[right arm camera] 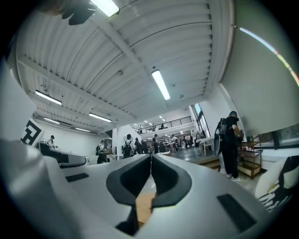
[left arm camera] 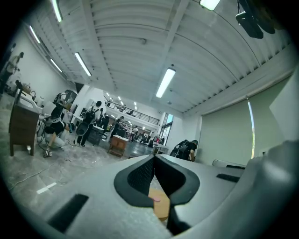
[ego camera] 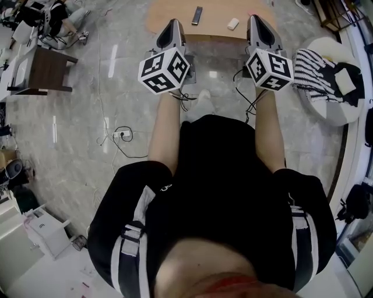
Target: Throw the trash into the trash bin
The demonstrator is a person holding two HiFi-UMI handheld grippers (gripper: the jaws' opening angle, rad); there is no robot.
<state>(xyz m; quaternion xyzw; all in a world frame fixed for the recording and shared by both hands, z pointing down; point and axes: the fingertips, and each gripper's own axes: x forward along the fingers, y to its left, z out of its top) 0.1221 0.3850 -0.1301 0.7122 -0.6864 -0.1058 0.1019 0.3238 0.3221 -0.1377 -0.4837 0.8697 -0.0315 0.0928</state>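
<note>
- Torso (ego camera: 221,174) nearest; we hold left claw (left arm camera: 153,161) and right claw (right arm camera: 150,159) pressed together, empty.
- Likely trash, white scrap (ego camera: 232,24), lies on desk (ego camera: 169,17); bin unseen.
- We judge task unstarted.

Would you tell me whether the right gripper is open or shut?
Shut: the right gripper has its jaws together, nothing between them.

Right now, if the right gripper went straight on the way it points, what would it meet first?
Probably nothing near: the right gripper, jaws shut, points about level over the wooden table, which lies below its line. Ahead looks open room, though depth is unclear.
</note>
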